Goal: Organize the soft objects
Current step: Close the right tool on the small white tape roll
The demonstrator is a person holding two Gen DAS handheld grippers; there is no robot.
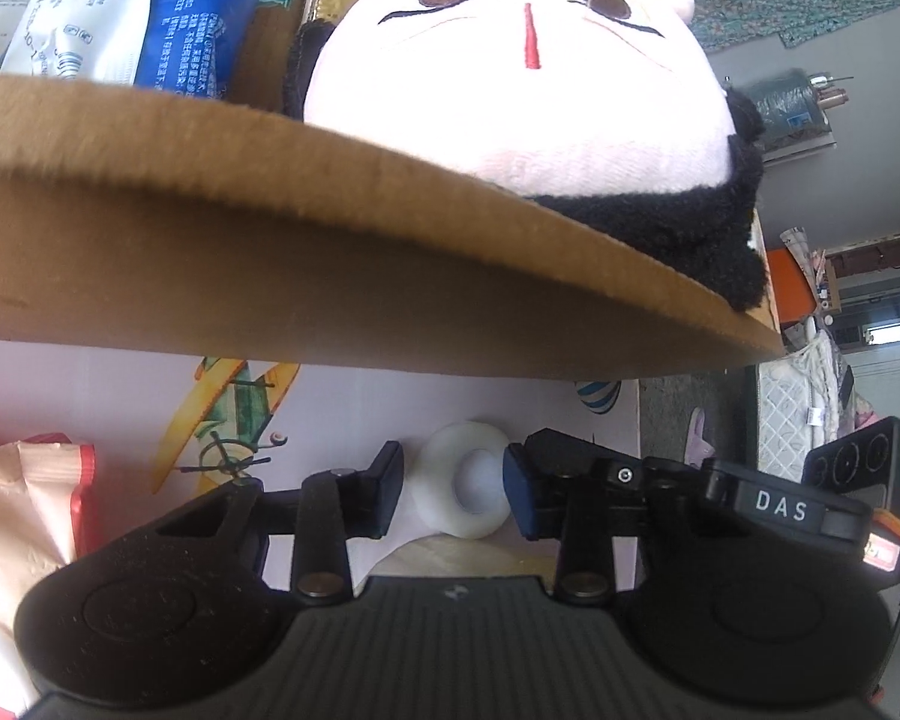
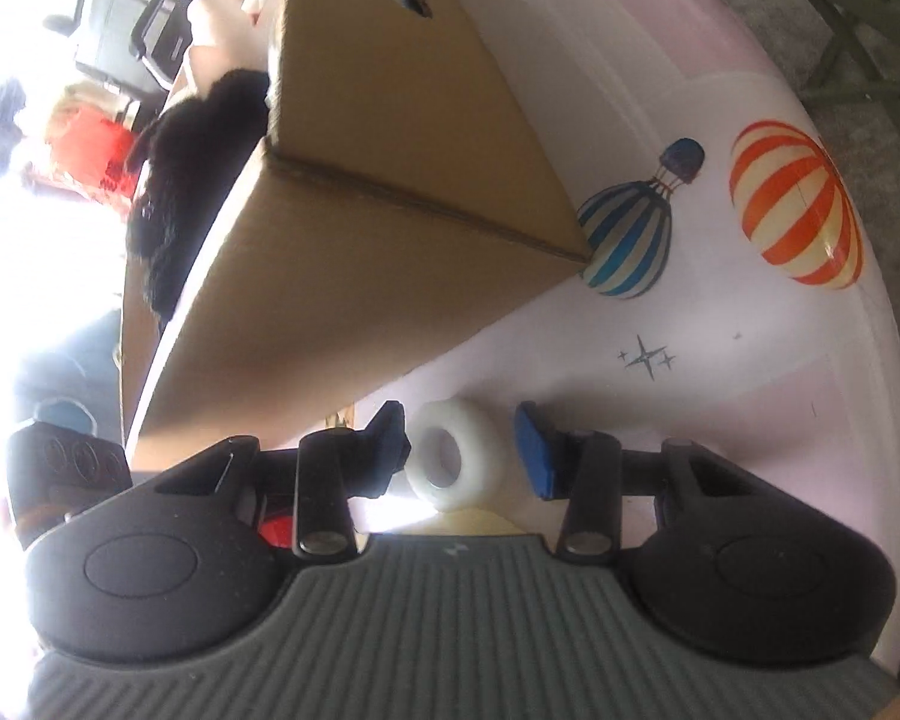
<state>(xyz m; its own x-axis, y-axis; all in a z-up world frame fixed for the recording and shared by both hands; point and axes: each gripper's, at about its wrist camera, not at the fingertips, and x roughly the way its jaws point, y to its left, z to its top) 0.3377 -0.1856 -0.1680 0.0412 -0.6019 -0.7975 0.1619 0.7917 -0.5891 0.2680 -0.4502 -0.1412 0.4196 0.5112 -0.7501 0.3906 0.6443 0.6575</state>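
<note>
A plush toy [image 1: 510, 90] with a smooth white face, brown stitched eyes, a red embroidered line and fuzzy black trim lies inside the corrugated cardboard box [image 1: 270, 252], its black fur spilling over the box's rim. Just in front of the box, on the glossy balloon-printed table [image 2: 750, 360], sits a translucent white tape roll [image 1: 468, 483]. The left gripper [image 1: 453, 489] and right gripper [image 2: 468, 453] each stand spread around that roll, pads not pressing it.

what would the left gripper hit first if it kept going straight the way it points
Most likely the white tape roll, which sits between the left gripper's open fingers on the table. Beyond it rises the cardboard box wall. Depth is hard to judge through the fisheye.
</note>
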